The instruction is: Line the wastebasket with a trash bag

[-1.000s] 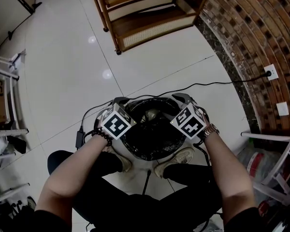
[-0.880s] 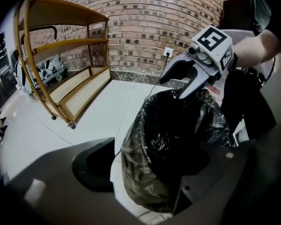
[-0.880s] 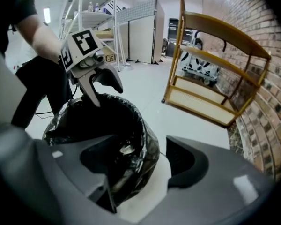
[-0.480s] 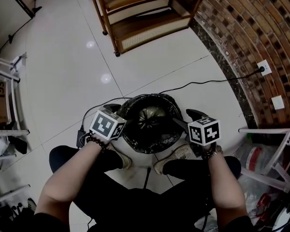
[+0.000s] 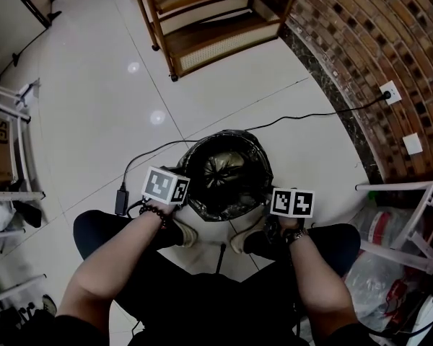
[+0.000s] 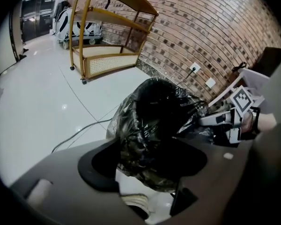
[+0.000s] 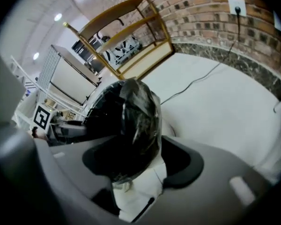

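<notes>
The wastebasket [image 5: 227,175] stands on the floor between the person's feet, lined with a black trash bag [image 5: 224,166] whose crinkled film hangs over the rim. My left gripper [image 6: 145,165], marker cube [image 5: 166,186] on top, is at the basket's near-left side. Its jaws have just been closing and stand open, with overhanging bag film [image 6: 150,149] between them. My right gripper [image 7: 138,161], with its cube [image 5: 292,202], is at the near-right side. Its jaws have also just been closing and still stand apart around bag film [image 7: 131,139].
A wooden shelf unit [image 5: 216,20] stands beyond the basket and a brick wall [image 5: 375,63] with a socket [image 5: 388,92] runs along the right. A black cable [image 5: 303,117] crosses the floor behind the basket. White racks [image 5: 7,143] [image 5: 404,222] flank both sides. Shoes [image 5: 184,236] sit by the basket's base.
Both grippers have left the rim's left and right sides, rolled, and come down toward the near side of the basket. The right one moved more. Bag film now lies between each pair of jaws.
</notes>
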Motion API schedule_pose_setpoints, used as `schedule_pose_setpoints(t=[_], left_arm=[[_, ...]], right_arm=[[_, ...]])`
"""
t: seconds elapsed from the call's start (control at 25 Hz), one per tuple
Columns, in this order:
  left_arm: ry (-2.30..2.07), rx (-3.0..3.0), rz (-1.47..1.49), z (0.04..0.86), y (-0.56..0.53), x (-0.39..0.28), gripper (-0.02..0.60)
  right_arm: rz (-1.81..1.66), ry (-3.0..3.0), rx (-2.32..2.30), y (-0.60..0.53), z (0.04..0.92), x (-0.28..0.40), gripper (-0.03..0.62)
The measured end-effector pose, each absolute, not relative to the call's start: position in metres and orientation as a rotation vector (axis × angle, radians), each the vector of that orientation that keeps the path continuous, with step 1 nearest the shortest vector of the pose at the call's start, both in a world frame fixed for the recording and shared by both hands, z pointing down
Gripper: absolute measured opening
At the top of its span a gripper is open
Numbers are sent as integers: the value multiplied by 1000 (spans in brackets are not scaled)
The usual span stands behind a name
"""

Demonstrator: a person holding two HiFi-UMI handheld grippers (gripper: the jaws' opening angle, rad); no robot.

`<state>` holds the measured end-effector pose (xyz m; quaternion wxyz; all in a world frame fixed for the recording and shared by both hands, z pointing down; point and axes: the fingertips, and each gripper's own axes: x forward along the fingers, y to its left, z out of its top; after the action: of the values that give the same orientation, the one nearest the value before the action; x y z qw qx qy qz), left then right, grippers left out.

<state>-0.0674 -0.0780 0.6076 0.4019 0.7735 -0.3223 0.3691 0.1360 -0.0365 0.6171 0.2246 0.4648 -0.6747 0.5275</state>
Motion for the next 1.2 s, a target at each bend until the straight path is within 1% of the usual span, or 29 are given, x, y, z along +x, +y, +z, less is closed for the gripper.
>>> schedule_pose_setpoints(t=[0.08, 0.28, 0.4, 0.48, 0.52, 0.68, 0.8, 0.84, 0.88, 0.92, 1.0, 1.04, 1.08, 1.16, 1.2], left_arm=[[-815, 1946, 916, 613, -80, -68, 318], [-806, 1954, 897, 619, -86, -66, 314], [-801, 1962, 899, 619, -90, -65, 316], [-799, 1970, 891, 612, -91, -66, 318], [-803, 1977, 884, 607, -92, -66, 324], [-873, 2023, 861, 579, -101, -75, 392], [-951, 2072, 788, 549, -116, -85, 400], [-984, 2094, 750, 537, -124, -89, 400], [-1018, 2118, 715, 525, -132, -93, 400], [-1051, 2144, 685, 513, -141, -98, 400], [-1094, 2196, 643, 493, -157, -104, 398], [-1107, 2220, 625, 484, -164, -106, 397], [-1117, 2242, 609, 476, -171, -107, 393], [-1104, 2281, 586, 467, -179, -105, 377], [-1068, 2297, 588, 467, -178, -100, 355]], right_arm=[[1539, -1875, 1286, -35, 622, 133, 239], [1687, -1897, 1325, -39, 630, 130, 244], [1684, -1877, 1371, -43, 631, 133, 249], [1621, -1865, 1401, -44, 624, 140, 256], [1578, -1865, 1423, -44, 616, 146, 281], [1344, -1878, 1554, -51, 567, 183, 338], [1038, -1963, 1592, -68, 506, 186, 337], [940, -2027, 1561, -77, 484, 173, 316], [868, -2098, 1511, -87, 466, 154, 255], [831, -2163, 1451, -97, 454, 131, 215], [860, -2227, 1331, -111, 455, 88, 74], [908, -2220, 1280, -116, 466, 70, 24], [958, -2193, 1235, -118, 483, 55, 2], [1036, -2105, 1164, -119, 524, 32, 2], [1061, -2055, 1137, -118, 546, 25, 2]])
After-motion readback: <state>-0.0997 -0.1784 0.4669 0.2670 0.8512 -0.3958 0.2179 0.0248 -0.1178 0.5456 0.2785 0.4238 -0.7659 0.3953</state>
